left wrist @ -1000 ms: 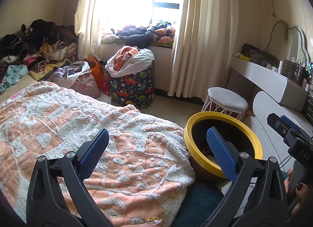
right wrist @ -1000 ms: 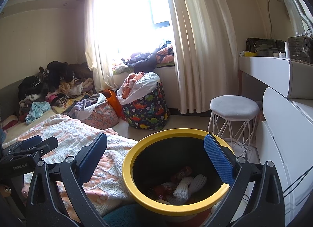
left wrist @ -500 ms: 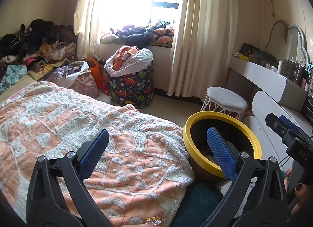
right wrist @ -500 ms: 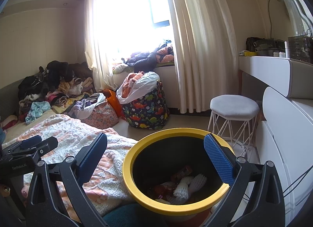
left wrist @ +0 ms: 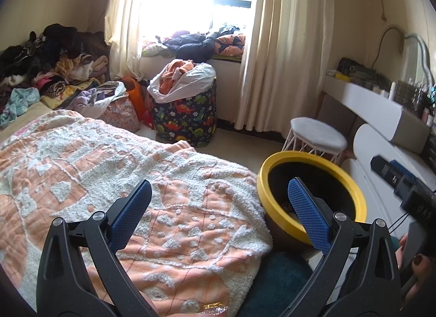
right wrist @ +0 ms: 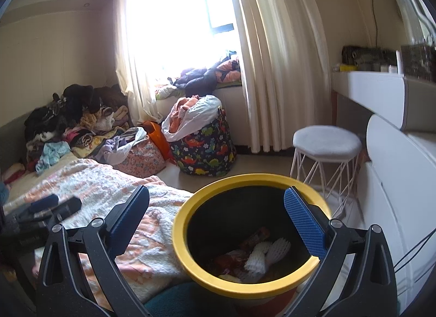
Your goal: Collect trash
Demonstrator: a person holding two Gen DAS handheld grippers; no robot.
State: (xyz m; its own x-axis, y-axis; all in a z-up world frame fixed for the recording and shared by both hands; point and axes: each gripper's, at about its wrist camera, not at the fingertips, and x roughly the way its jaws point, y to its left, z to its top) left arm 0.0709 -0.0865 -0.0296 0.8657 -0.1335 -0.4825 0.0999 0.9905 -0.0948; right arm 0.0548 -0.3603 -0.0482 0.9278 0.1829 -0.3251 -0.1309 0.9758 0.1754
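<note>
Both grippers are hovering empty with their blue pads spread wide. The left gripper is pointing over the orange-and-white blanket on the bed; the right gripper is facing the yellow-rimmed bin, which is standing just beside the bed's corner.

The collected trash is lying at the bottom of the bin: white foam fruit netting and red snack wrappers, touching one another. A small shiny wrapper is showing at the lower edge of the left view, on the blanket's near edge; its full shape is cut off.

Handling judgement: such a wrapper is light, thin and crinkly, and likely slippery. It is best pinched across a raised fold or edge, not pressed flat into the soft pile, which could snag between the pads.
</note>
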